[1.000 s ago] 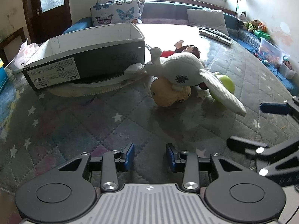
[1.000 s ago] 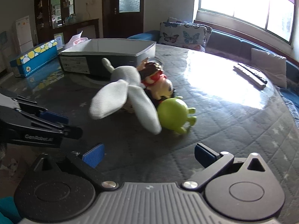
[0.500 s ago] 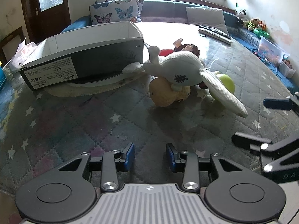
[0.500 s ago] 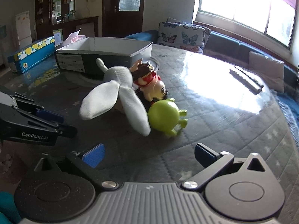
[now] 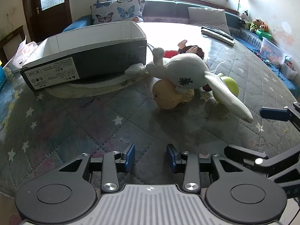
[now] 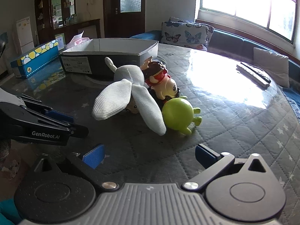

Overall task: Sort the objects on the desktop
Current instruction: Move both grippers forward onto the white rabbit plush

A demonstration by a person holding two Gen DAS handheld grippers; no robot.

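A pile of toys lies mid-table: a white plush rabbit (image 5: 183,71) drapes over a tan round toy (image 5: 168,97), a brown-haired doll in red (image 6: 161,80) and a green alien figure (image 6: 178,116). An open black-and-white cardboard box (image 5: 84,56) stands left of the pile. My left gripper (image 5: 151,157) is open and empty, low over the quilted cloth in front of the toys. My right gripper (image 6: 148,155) is open wide and empty, in front of the green figure; it also shows at the right edge of the left wrist view (image 5: 271,112).
The table is covered by a star-patterned quilted cloth (image 5: 75,121). Remote controls (image 6: 253,73) lie at the far side. A blue dotted box (image 6: 35,58) sits at the left edge. A sofa with butterfly cushions (image 6: 185,33) runs behind the table.
Both grippers have drifted slightly; the toy pile sits a little closer and more central in the right wrist view. Neither gripper's jaw opening changed. No toy has moved.
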